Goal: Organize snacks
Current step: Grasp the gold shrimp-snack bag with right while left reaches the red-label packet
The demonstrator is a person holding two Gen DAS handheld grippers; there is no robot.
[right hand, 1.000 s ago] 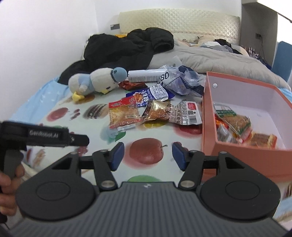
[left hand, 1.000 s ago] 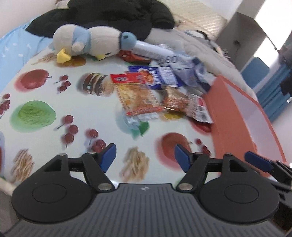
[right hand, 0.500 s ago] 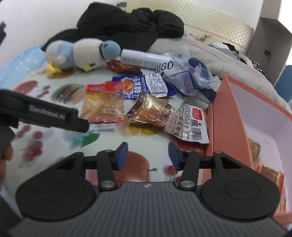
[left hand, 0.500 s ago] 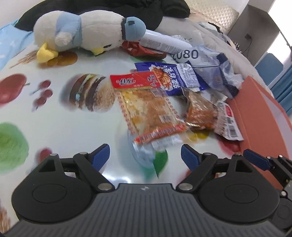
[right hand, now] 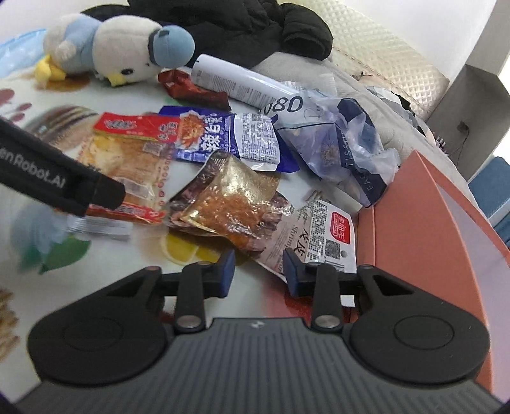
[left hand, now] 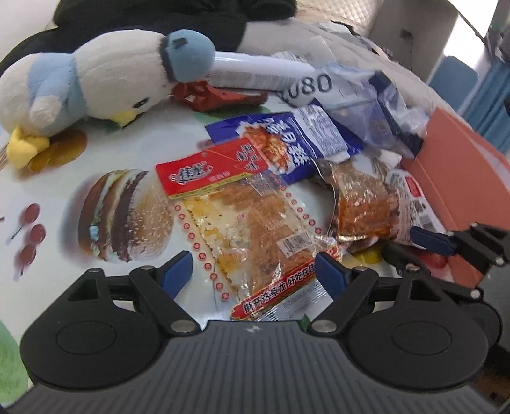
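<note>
Snacks lie in a loose heap on the printed cloth of the bed, beside the orange box. The left gripper hangs low over the red-topped packet, jaws spread wide with the packet's near end between the blue fingertips, not clamped. The right gripper sits with jaws released, straddling the near corner of the white shrimp packet, just below the crumpled gold packet. A blue packet overlaps the red-topped one's upper edge. Farther back lie a dark red wrapper, a white tube and a clear plastic bag that touches the box. A plush bird rests at the far left, near a black coat.
</note>
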